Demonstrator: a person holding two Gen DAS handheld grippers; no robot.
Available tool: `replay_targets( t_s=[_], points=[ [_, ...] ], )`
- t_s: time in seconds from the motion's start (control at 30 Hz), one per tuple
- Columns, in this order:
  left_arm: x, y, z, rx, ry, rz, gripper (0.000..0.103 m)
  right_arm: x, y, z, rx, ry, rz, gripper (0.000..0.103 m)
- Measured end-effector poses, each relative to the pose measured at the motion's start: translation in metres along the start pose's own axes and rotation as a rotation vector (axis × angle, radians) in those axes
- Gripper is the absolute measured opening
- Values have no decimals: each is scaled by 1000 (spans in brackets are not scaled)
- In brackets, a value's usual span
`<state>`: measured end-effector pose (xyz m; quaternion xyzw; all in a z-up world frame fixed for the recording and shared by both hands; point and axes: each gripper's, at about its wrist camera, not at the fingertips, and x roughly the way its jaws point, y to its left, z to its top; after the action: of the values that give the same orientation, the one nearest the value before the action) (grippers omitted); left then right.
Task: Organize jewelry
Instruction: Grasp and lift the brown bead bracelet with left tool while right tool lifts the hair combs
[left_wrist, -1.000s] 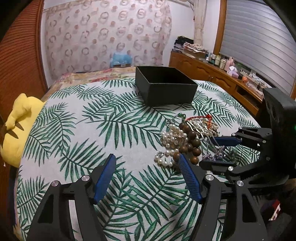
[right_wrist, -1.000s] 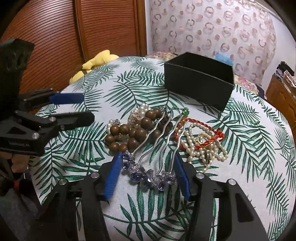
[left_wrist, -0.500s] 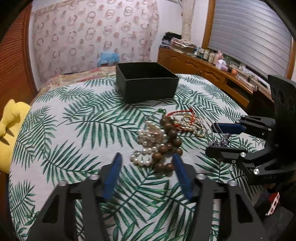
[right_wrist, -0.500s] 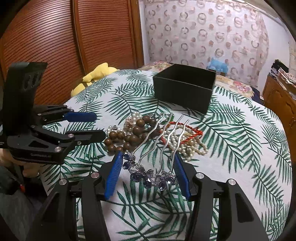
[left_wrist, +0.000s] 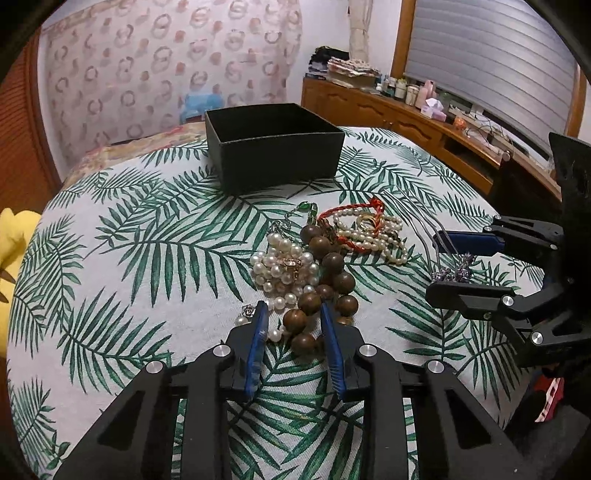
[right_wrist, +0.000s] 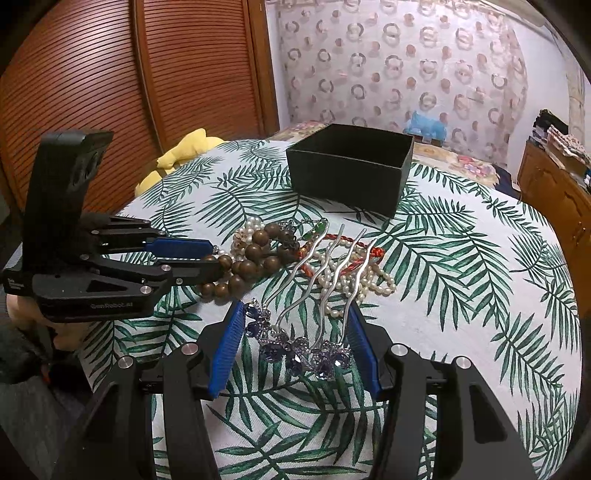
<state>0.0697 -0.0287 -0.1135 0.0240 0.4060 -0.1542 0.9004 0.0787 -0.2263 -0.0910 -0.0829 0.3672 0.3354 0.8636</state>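
A pile of jewelry lies mid-table: a brown wooden bead bracelet (left_wrist: 317, 295), white pearls (left_wrist: 280, 266), a red cord (left_wrist: 347, 221) and a pearl strand (left_wrist: 384, 236). My left gripper (left_wrist: 293, 332) has its jaws narrowed around the near beads of the bracelet (right_wrist: 255, 254); I cannot tell if they grip. My right gripper (right_wrist: 297, 343) is shut on a silver hair comb (right_wrist: 325, 288) with purple crystals and holds it lifted. An open black box (left_wrist: 273, 147) stands at the far side, also seen in the right wrist view (right_wrist: 351, 166).
The round table has a palm-leaf cloth (left_wrist: 147, 258). A yellow plush (left_wrist: 14, 243) sits off its left edge. A wooden sideboard (left_wrist: 406, 118) with small items runs along the right wall. A slatted wooden door (right_wrist: 110, 92) stands behind.
My left gripper has moved right and forward to the wooden bead bracelet and its jaws have narrowed around it. My right gripper has raised the hair comb a little off the pile.
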Motion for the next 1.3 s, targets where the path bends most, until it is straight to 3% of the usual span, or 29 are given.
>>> replay_targets(
  t_s=[0.07, 0.17, 0.57, 0.9, 1.3],
  points=[
    [0, -1, 1, 5, 0, 3, 27, 1, 0, 0, 0, 0, 1, 58],
    [-1, -3, 0, 19, -3, 0, 12, 1, 0, 0, 0, 0, 1, 58],
    [-55, -13, 25, 24, -170, -19, 12, -5, -6, 4, 5, -16, -7, 58],
    [-80, -13, 53, 36, -247, -9, 12, -13, -9, 15, -5, -35, -9, 58],
    [-74, 7, 98, 42, -282, 23, 12, 4, -28, 49, -47, -38, -15, 58]
  ],
)
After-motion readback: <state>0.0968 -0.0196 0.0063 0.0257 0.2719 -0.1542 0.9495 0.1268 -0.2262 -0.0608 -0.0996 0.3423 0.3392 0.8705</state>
